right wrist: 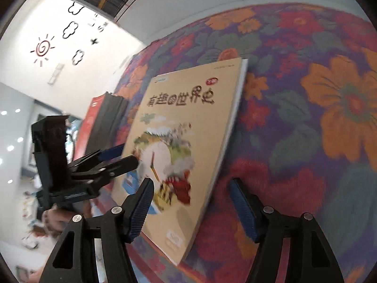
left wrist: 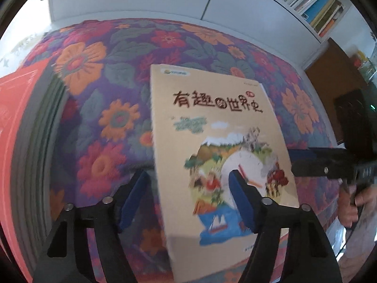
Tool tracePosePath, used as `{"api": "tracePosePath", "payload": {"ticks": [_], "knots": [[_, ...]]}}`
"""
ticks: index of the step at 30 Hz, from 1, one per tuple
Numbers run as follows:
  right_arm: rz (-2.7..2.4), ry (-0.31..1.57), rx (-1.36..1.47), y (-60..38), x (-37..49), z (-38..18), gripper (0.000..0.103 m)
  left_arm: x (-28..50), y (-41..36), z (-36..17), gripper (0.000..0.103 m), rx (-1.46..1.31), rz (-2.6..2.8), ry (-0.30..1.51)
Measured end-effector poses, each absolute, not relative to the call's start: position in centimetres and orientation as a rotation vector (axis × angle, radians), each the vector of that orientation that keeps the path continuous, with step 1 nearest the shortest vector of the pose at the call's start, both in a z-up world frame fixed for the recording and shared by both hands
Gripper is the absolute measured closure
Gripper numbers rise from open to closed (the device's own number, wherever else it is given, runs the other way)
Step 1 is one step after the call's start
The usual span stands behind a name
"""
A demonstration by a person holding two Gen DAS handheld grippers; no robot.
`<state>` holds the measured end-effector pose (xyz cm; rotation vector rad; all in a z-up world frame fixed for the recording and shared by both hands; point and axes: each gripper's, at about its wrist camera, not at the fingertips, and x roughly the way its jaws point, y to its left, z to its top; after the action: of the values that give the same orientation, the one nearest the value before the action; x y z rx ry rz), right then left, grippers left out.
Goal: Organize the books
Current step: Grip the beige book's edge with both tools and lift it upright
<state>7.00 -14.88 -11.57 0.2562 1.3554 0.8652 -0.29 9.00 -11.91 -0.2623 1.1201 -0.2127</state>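
A floral cloth [left wrist: 99, 75] covers the surface. Above it the tan book [left wrist: 212, 141] stands tilted, its left edge between the left gripper [left wrist: 186, 198] fingers; whether they pinch it is unclear. The right gripper [right wrist: 190, 210] straddles its other edge, fingers apart.

Count: 1 tan picture book [left wrist: 219, 155], 1 red book [left wrist: 14, 108] beside 1 stack of dark books [left wrist: 40, 141], 2 grippers, 1 floral-covered bench [left wrist: 113, 75], 1 wall shelf of books [left wrist: 313, 2].

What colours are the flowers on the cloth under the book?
Orange and red flowers with green leaves on purple, on the floral cloth. The left wrist view shows it best.
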Motion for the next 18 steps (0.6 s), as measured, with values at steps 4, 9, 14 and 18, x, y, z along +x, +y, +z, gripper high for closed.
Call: {"api": "tracePosePath", "payload": {"ticks": [4,9,14,18], "knots": [[0.898,1.389,0.316,-15.0,9.4,-12.8,0.065,0.3,9.1,-11.9,0.048,-0.271,-0.198,1.111],[0.918,1.353,0.405,-15.5,10.4,-13.9,0.086,0.6,8.9,-12.0,0.048,-0.254,-0.196,1.107],[0.863,1.294,0.299,-14.6,9.1,-12.7,0.084,0.5,9.4,-11.6,0.048,-0.283,-0.198,1.104],[0.855,1.269,0.249,-13.8,8.3,-11.5,0.084,0.3,9.7,-10.8,0.048,-0.272,-0.183,1.087]]}}
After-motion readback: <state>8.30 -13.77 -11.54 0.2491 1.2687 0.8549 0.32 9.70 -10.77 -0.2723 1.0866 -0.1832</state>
